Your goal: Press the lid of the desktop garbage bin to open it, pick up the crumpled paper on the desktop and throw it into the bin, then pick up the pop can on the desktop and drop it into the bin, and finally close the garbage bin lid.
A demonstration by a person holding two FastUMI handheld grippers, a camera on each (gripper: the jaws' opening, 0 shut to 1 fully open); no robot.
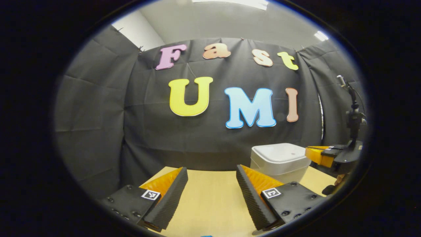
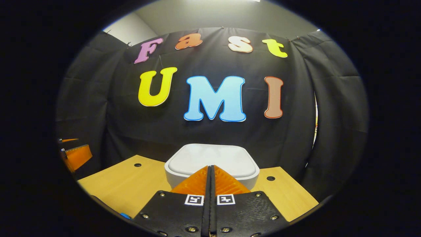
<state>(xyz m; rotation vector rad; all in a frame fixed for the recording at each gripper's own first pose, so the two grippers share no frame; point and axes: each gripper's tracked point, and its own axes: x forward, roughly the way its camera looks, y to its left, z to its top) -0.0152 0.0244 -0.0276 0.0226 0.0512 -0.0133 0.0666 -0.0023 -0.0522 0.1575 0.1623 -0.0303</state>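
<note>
Left gripper view: left claw (image 1: 212, 184) spread wide with nothing between its two wedge-shaped, ribbed fingers (image 1: 171, 197), only bare pale wood-grain counter (image 1: 213, 204) in the gap. One square marker tag on each finger mount, two in all. One garbage bin (image 1: 279, 161) beyond the right-hand finger, boxy with rounded corners, smooth matte plastic, lid down flat and slightly dished. Just beside the bin, at its far side in this view, the right claw (image 1: 320, 154) seen side-on, level with the lid; contact with the lid hard to judge from here. A small blue scrap at the bottom edge, too little to identify.

Right gripper view: right claw (image 2: 210, 174) pressed together, its two ridged, tapered fingers meeting along one thin seam with nothing held, tips pointing at the near edge of the garbage bin (image 2: 210, 158) lid; touching or just short of it, cannot tell. Bin centred on the counter (image 2: 115, 184), lid a rounded square, shut. Two small round dark holes in the counter top, one to each side of the bin. Left claw (image 2: 74, 154) at the far left edge, well apart from the bin
</note>
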